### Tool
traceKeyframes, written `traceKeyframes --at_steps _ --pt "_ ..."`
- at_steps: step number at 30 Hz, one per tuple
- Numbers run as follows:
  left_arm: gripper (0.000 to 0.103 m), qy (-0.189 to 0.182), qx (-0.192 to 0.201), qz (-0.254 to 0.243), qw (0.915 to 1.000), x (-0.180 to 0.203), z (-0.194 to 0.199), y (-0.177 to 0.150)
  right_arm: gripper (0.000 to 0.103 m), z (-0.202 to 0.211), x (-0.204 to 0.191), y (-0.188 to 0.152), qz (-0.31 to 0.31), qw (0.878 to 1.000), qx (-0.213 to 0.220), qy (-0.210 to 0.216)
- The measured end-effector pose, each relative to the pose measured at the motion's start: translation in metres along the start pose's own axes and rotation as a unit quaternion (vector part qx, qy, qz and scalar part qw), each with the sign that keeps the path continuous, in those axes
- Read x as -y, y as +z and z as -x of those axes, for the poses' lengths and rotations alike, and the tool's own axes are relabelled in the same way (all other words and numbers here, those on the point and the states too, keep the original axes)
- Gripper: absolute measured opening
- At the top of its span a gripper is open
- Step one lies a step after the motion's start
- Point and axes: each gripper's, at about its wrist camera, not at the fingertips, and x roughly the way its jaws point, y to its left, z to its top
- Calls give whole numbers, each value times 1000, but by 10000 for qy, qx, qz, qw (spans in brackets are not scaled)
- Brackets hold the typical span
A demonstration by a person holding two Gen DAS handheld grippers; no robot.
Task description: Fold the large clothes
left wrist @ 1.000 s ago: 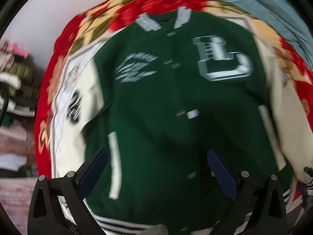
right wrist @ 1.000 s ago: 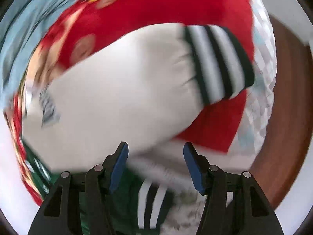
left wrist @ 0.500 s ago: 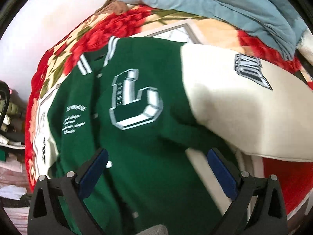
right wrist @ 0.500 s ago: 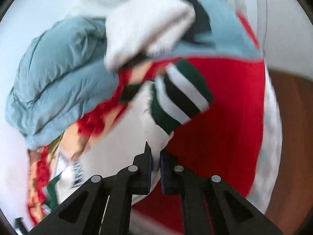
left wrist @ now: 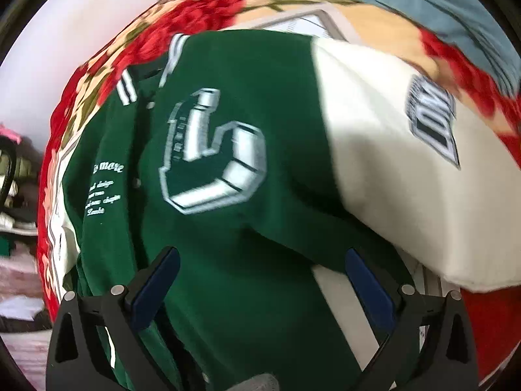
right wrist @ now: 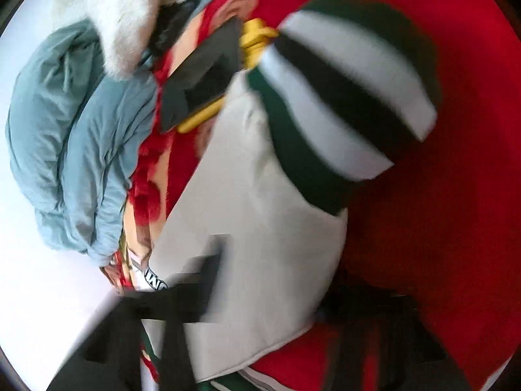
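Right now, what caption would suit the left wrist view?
Open left tool hovers over a green varsity jacket, its cream sleeve spread on a red floral blanket.

Right gripper [right wrist: 260,296]: wide apart a second ago, now clamped on the cream sleeve [right wrist: 260,228] (own frame heavily blurred).
Striped cuff [right wrist: 342,97]: lying flat on the red blanket [right wrist: 456,163] before, now lifted and nearer the lens.
Jacket [left wrist: 244,195]: the full front filled the left view earlier; the view now sits over its letter patch [left wrist: 211,153] and the sleeve's shoulder.
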Motion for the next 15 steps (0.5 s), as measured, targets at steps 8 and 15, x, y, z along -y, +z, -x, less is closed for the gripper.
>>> traceKeyframes --at_steps 8,15 --pt "103 144 284 657 9973 -75 31 11 3 54 -182 -47 1882 9793 668 334" --pt "103 435 28 1689 9847 -176 18 -4 3 40 -359 -176 3858 9196 279 684"
